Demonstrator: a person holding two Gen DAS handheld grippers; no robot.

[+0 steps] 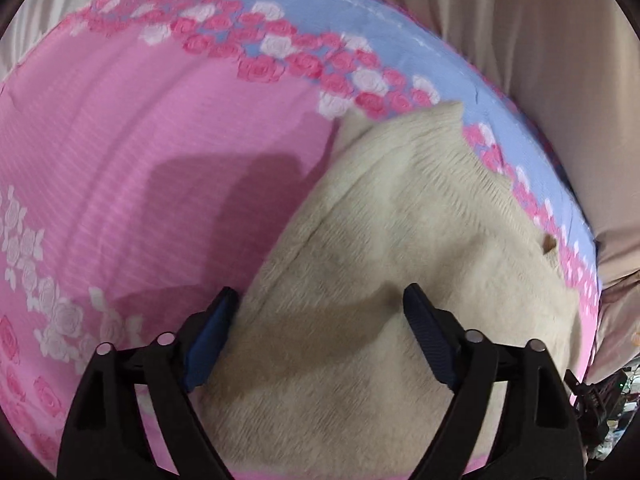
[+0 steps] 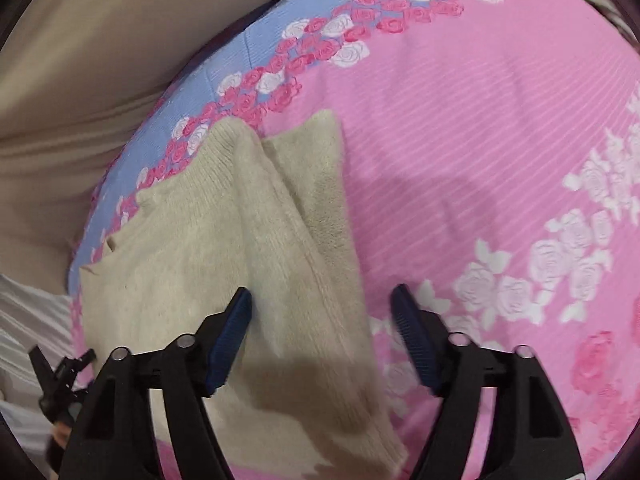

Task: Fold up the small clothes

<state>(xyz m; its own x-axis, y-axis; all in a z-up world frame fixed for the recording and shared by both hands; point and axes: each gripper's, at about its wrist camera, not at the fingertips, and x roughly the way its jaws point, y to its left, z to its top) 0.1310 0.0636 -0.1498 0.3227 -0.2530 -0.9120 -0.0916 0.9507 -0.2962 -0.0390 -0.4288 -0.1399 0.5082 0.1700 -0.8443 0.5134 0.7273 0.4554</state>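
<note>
Left wrist view showed the left gripper (image 1: 320, 304) hanging over a cream knit garment (image 1: 400, 248), its jaws spread wide with nothing pinched between them. The blue pads (image 1: 216, 332) stood well apart: one sat at the garment's left edge, the other over its middle. Whether either pad touched the knit could not be told. The garment lay on a pink bedspread (image 1: 140, 140) printed with pink and white roses, its far corner reaching a blue band (image 1: 400, 40) along the bedspread's edge. A small dark mark or hole (image 1: 549, 243) showed near the garment's right edge. Beige cloth (image 1: 540, 60) lay beyond the blue band. The picture was somewhat blurred.

Right wrist view showed the right gripper (image 2: 322, 304) with its jaws likewise spread and empty. Its left pad (image 2: 230, 340) was over the garment (image 2: 192, 248), and its right pad (image 2: 414, 340) was over the bedspread (image 2: 480, 120) just past the garment's right edge. From here the garment lay folded lengthwise, with a ribbed layer (image 2: 256, 208) on top and a narrower strip (image 2: 320, 176) of the layer beneath showing beside it. Its top end lay against the blue band (image 2: 224, 64). A shadow fell across the knit near the pads. Part of the other gripper (image 2: 60, 376) showed at the lower left edge.
</note>
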